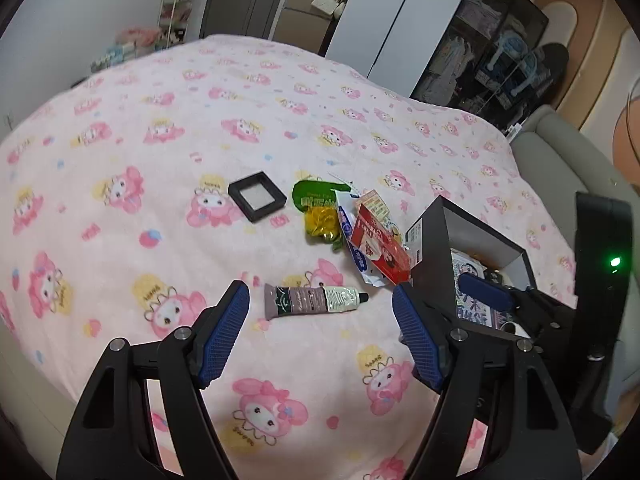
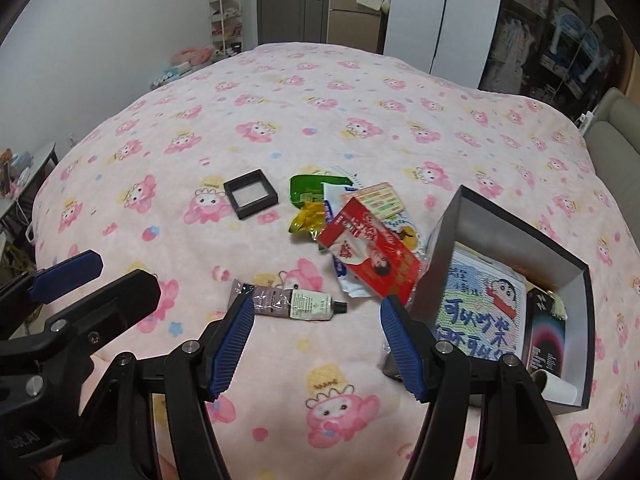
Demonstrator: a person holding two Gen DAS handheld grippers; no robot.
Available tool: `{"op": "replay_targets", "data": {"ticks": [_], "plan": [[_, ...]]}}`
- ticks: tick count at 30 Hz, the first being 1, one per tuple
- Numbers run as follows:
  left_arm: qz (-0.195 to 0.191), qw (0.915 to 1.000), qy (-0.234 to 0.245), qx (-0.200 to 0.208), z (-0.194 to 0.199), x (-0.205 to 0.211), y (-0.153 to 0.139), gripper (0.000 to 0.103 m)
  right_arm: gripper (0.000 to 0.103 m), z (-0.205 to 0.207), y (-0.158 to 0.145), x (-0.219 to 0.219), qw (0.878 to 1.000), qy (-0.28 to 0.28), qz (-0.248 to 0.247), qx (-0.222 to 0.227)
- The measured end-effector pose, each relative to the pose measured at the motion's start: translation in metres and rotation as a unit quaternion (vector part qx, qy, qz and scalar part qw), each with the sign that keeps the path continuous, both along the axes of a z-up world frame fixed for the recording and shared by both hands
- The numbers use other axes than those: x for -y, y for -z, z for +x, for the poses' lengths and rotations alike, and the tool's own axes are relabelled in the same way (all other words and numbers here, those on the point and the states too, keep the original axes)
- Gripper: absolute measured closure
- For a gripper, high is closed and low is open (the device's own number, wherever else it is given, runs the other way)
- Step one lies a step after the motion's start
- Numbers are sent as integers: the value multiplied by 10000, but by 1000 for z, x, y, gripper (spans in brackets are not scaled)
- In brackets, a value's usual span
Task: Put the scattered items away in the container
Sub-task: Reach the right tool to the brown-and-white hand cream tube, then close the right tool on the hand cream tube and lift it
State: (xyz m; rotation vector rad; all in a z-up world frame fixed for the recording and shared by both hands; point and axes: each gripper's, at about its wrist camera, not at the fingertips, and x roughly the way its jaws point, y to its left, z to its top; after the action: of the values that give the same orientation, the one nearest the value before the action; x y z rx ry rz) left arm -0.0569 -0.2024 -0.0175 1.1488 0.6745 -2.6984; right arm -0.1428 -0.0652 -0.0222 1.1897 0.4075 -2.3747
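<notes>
A tube of cream lies on the pink bed, just ahead of both grippers. Behind it is a pile of snack packets: a red one and a green-yellow one. A small black frame box lies to the left. The open black container stands at the right with printed items inside. My left gripper is open and empty. My right gripper is open and empty.
The bed's pink cartoon blanket fills both views. A grey sofa sits to the right, white wardrobes and a door behind. In the right wrist view the left gripper's fingers show at far left.
</notes>
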Motion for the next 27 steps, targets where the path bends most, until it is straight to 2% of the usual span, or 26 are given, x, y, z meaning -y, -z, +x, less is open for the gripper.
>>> {"op": "replay_targets", "data": {"ticks": [7, 13, 17, 22, 25, 27], "plan": [[256, 9993, -187, 220, -1, 19, 29, 28, 40, -10, 31, 13, 9991, -70, 291, 285], [523, 9967, -333, 525, -11, 35, 66, 31, 40, -27, 59, 18, 9973, -112, 221, 692], [868, 9933, -333, 686, -20, 43, 91, 41, 40, -38, 77, 20, 9951, -141, 172, 964], [966, 9903, -409, 916, -32, 53, 116, 43, 40, -52, 100, 24, 9913, -176, 110, 1302], [1096, 9890, -346, 930, -41, 55, 126, 44, 40, -60, 113, 25, 9887, -212, 52, 1486], [1332, 9873, -204, 844, -50, 55, 135, 45, 41, -66, 120, 26, 9874, -240, -24, 1567]]}}
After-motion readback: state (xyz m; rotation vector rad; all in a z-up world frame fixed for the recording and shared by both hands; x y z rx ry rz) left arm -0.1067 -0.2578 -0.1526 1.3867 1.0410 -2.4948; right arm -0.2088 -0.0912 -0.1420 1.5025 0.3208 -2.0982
